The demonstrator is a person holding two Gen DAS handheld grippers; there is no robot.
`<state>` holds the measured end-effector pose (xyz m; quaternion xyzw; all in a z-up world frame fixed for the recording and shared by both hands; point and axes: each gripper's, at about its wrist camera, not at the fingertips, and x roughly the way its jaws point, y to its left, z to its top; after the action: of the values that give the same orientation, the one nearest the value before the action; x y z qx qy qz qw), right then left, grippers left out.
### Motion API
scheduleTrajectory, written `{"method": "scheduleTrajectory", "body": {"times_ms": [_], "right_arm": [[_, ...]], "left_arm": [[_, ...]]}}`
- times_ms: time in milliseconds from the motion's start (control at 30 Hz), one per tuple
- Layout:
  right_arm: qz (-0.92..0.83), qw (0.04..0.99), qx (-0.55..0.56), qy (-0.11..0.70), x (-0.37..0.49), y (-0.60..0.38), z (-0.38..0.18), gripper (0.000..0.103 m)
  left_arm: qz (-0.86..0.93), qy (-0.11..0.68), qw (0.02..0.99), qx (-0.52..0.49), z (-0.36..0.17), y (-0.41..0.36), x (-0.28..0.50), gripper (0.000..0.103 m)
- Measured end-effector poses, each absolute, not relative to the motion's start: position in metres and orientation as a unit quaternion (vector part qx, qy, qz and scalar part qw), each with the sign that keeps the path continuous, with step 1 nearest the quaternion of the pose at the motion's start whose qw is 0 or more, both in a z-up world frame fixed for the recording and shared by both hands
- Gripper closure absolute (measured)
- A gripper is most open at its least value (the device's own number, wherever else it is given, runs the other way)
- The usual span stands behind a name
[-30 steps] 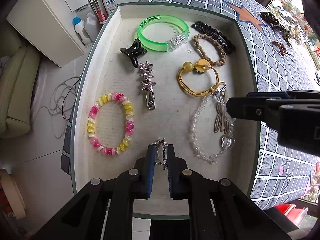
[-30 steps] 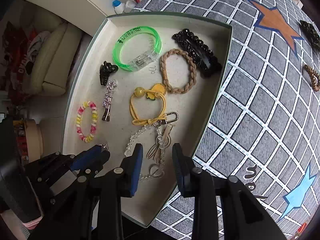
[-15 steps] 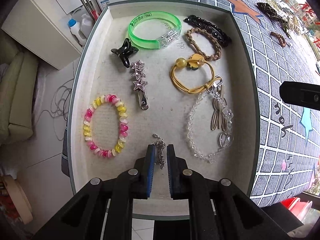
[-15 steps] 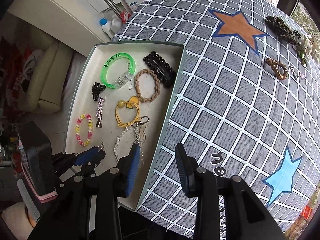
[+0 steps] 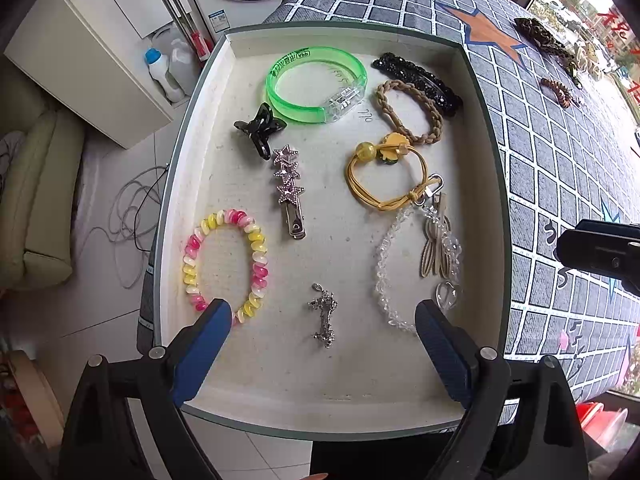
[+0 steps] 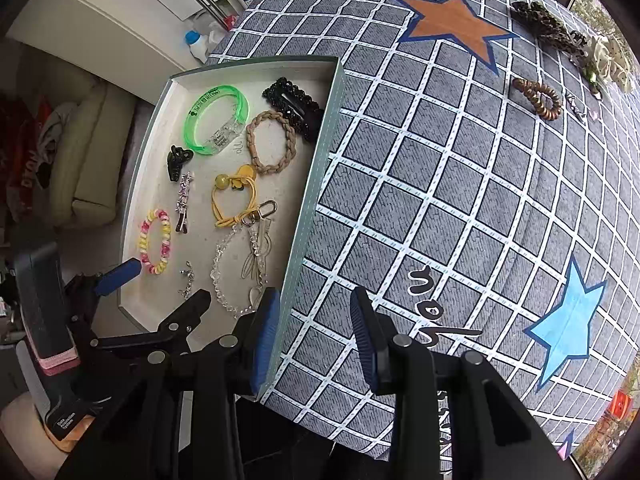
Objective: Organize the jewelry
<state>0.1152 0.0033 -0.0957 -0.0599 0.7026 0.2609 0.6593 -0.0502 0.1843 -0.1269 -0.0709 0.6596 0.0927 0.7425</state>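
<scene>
1. Silver charm point(image 5: 324, 316) lies flat in the tray point(image 5: 486, 184), near its front wall, between the beaded bracelet point(image 5: 224, 264) and the crystal chain point(image 5: 390, 268).
2. Left tongs point(image 5: 323, 320) point straight down over the charm, opening wide, pads clear of it: a release, I judge.
3. Right tongs point(image 6: 314, 334) sit partly apart, empty, just outside the tray's wall, over the surface point(image 6: 440, 184).

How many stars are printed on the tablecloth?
2 show clearly: an orange star at the far end of the tablecloth, past the tray, and a blue star nearer, on the right. The cloth runs out of view, so more may be hidden.
</scene>
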Motion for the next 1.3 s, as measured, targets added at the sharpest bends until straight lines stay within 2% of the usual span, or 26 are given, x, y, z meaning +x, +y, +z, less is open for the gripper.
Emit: {"method": "scheduleTrajectory", "body": {"times_ms": [100,133,400,433,667,700,1067,1133,1300], "right_arm": [[0.260,0.655,-0.064,0.706,0.114,0.005,-0.098,0.055],[0.260,0.655,-0.065,0.706,0.113,0.005,-0.098,0.054],[0.264,0.650,-0.075,0.709,0.109,0.013,-0.098,0.052],[0.264,0.648,-0.077,0.710,0.109,0.013,-0.098,0.047],[0.263,0.650,-0.103,0.705,0.106,0.021,-0.089,0.028],[0.263,0.653,-0.108,0.702,0.107,0.023,-0.085,0.022],[0.272,0.703,-0.129,0.644,0.118,0.032,-0.015,0.017],[0.272,0.711,-0.129,0.636,0.120,0.033,-0.003,0.000],[0.274,0.730,-0.137,0.611,0.118,0.040,0.022,0.000]], "left_arm": [[0.094,0.663,0.740,-0.067,-0.126,0.186,-0.050,0.005],[0.094,0.663,0.739,-0.067,-0.126,0.186,-0.051,0.002],[0.102,0.662,0.741,-0.057,-0.120,0.182,-0.065,0.000],[0.106,0.659,0.743,-0.052,-0.117,0.183,-0.065,0.000],[0.123,0.644,0.754,-0.042,-0.095,0.188,-0.068,0.000],[0.124,0.641,0.756,-0.041,-0.091,0.189,-0.069,0.000],[0.130,0.620,0.772,-0.059,-0.018,0.211,-0.062,0.000],[0.132,0.614,0.776,-0.064,-0.007,0.214,-0.061,0.000],[0.139,0.607,0.779,-0.078,0.014,0.221,-0.065,0.000]]}}
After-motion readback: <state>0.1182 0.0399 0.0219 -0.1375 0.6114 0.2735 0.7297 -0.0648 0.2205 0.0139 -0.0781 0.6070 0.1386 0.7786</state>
